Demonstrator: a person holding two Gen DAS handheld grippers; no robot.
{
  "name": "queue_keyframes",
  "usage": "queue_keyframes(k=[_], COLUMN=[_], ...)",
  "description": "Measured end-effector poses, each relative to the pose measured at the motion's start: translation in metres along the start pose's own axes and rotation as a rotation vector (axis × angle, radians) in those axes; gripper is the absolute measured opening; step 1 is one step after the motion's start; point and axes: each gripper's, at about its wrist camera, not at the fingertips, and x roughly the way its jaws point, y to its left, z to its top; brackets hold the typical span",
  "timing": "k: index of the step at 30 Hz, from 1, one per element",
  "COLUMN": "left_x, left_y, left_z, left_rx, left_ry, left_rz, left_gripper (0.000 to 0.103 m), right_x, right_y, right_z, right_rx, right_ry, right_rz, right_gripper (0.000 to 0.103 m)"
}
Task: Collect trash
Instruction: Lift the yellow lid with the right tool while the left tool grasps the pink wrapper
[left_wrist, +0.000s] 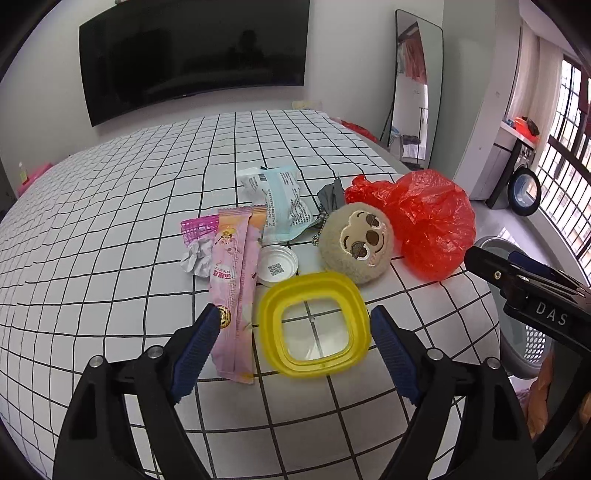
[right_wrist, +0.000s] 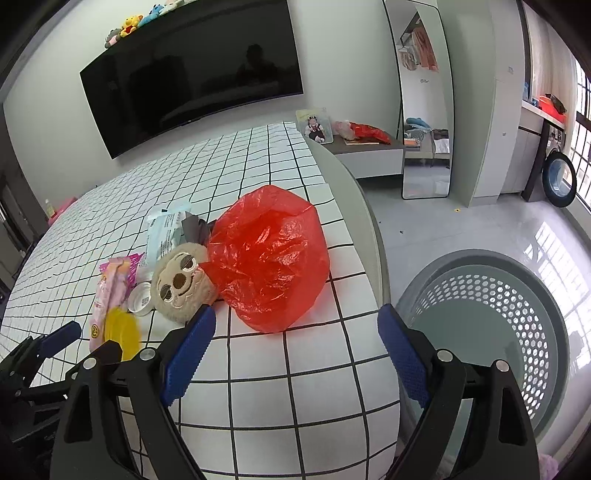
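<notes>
Trash is heaped near the bed's (left_wrist: 110, 206) right edge. The yellow lid (left_wrist: 314, 325) is framed by the wide-open left claw (left_wrist: 293, 341), pads apart from it. The right claw (right_wrist: 295, 354) is spread empty beside the red bag (right_wrist: 269, 258).

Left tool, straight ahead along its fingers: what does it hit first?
Most likely the yellow lid: it lies between the open left tool's fingers on the checked sheet, nothing nearer. The plush toy sits beyond it. Depth is uncertain.
</notes>
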Motion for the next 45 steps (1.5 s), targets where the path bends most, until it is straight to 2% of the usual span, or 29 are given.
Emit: queue_keyframes(k=[6,14,23,33,39,42,45], left_x=[-0.006,-0.004,0.008,0.031,0.041,0.044,0.043], left_y=[0.008,-0.003,0.036,0.065,0.066,0.067,0.065], left_z=[-0.012,-0.026,-0.007,-0.002,0.000,0.000,0.000], left_rx=[-0.008,-0.002,-0.084,-0.135,-0.133,-0.142,-0.132], left_ry=[0.013,0.050,0.034,0.067,0.082,0.087,0.091], left_rz=[0.008,-0.047,0.070,0.094,0.078,0.040,0.010], left_gripper=[0.086,0.086,0.086,0.078,0.065,0.053,0.030], right_x=[-0.005,-0.015,-0.022,-0.014,-0.007,-0.005,-0.003], right_y=[0.010,0.004,-0.008,0.004,0.015,0.019,0.025], right_z=[-0.013,-0.023,-0.028,-0.028,-0.031,-0.031,-0.031], right_rx=[-0.017,0.003,0.032,0.009,-0.015,-0.022,-0.030], right_ry=[0.016,0.012,0.002,0.017,0.035,0.042,0.047], right_rz=[0.015,0.021,0.031,0.033,0.025,0.021,0.021], right_gripper=[0.085,0.085,0.085,0.085,0.085,0.085,0.085])
